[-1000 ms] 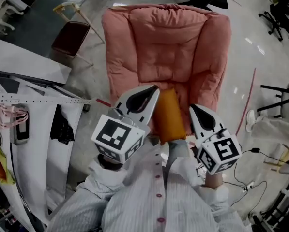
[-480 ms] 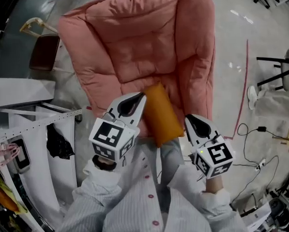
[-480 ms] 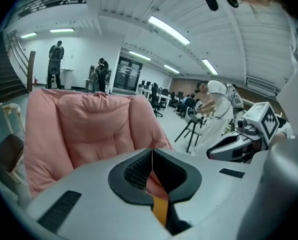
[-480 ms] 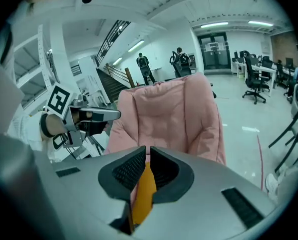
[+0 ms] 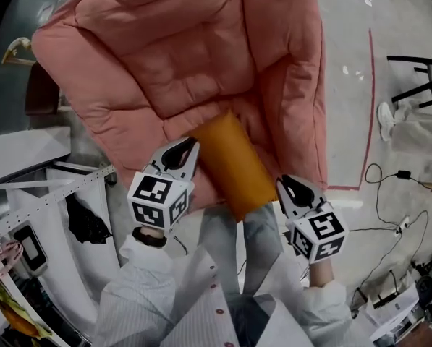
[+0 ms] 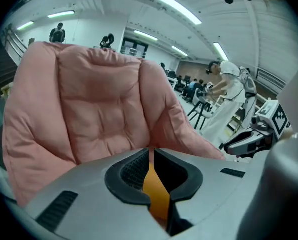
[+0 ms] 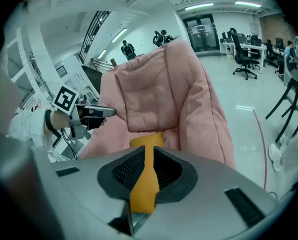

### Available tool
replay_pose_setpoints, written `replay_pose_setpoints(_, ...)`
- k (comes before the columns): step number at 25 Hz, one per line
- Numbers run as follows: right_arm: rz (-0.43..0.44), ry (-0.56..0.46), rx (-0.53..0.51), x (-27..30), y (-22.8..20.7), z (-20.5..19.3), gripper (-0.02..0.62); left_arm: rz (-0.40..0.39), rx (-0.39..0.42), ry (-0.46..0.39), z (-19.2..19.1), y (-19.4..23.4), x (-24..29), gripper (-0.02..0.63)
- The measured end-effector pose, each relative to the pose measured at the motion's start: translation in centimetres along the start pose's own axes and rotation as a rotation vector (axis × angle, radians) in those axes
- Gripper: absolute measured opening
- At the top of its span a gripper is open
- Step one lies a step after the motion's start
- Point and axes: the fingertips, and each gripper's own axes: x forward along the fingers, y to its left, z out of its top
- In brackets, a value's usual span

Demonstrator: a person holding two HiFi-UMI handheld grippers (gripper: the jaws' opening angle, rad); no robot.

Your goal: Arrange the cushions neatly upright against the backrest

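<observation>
An orange cushion (image 5: pixel 230 166) hangs over the front of the seat of a pink padded armchair (image 5: pixel 179 56), slanting from upper left to lower right. My left gripper (image 5: pixel 187 146) is shut on the cushion's left edge. In the left gripper view a fold of orange fabric (image 6: pixel 155 190) is pinched between the jaws. My right gripper (image 5: pixel 283 183) is shut on the cushion's lower right corner, and orange fabric (image 7: pixel 145 176) shows squeezed between its jaws too. The armchair's backrest (image 7: pixel 146 91) rises behind the cushion.
White panels and a rack (image 5: pixel 35 194) stand close on the left. A dark-seated chair (image 5: pixel 38 89) is at the armchair's left side. A red tape line (image 5: pixel 370 107) and cables (image 5: pixel 389 194) lie on the floor to the right, near black chair legs (image 5: pixel 418 71).
Both grippers have carried the orange cushion forward over the armchair's seat, and it now lies more slanted. The armchair fills more of the head view, turned to the left.
</observation>
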Motion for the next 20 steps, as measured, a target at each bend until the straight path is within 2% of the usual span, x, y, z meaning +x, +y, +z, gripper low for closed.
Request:
replay_pose_setpoints(3, 0.003, 0.037, 0.031, 1.7, -0.7, -3.0, 0.021, -0.002, -0.027, 0.054, -3.0, 1.3, 1.7, 0.081)
replay_pose_setpoints(8, 0.025, 0.073, 0.069, 3.7, -2.0, -6.8, 0.079, -0.016, -0.128, 0.094, -6.3, 2.6, 4.8, 0.111)
replay_pose_setpoints(13, 0.018, 0.138, 0.059, 5.1, -3.4, -10.2, 0.123, -0.007, -0.133, 0.144, -8.9, 3.5, 7.2, 0.148)
replay_pose_setpoints(20, 0.018, 0.243, 0.021, 6.2, -4.1, -14.4, 0.137, 0.024, -0.182, 0.198, -11.5, 5.3, 9.3, 0.174)
